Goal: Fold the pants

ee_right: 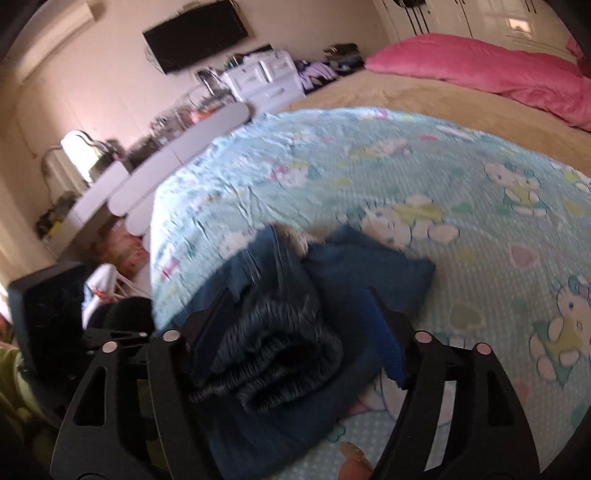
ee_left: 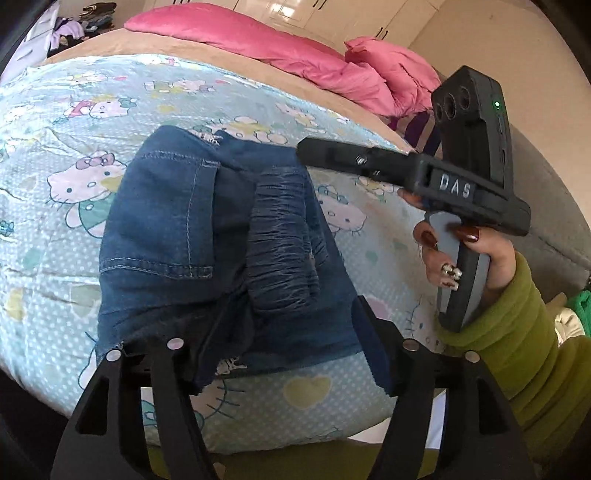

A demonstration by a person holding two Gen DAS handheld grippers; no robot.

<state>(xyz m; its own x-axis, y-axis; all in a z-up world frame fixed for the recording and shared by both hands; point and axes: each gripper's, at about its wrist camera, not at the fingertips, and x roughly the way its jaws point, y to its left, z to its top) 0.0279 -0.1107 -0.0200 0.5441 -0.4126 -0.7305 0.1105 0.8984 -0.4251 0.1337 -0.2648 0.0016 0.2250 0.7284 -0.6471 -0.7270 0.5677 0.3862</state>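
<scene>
Blue jeans (ee_left: 166, 221), folded into a compact bundle with the gathered elastic waistband on top, lie on a light blue cartoon-cat blanket (ee_left: 74, 147) near the bed's front edge. My left gripper (ee_left: 291, 306) stands open and straddles the near end of the bundle, its pads clear of the denim. A hand in a green sleeve (ee_left: 535, 332) holds my right gripper (ee_left: 314, 151), whose tips hover over the bundle's far right corner. In the right wrist view the right gripper (ee_right: 297, 295) is open around the jeans (ee_right: 369, 266), with the waistband roll between its fingers.
Pink bedding (ee_left: 295, 48) is piled at the back of the bed on a tan sheet. A grey padded bed frame (ee_left: 546, 221) runs along the right. White drawers with clutter (ee_right: 266, 77) and a wall television (ee_right: 195, 33) stand beyond the bed's left side.
</scene>
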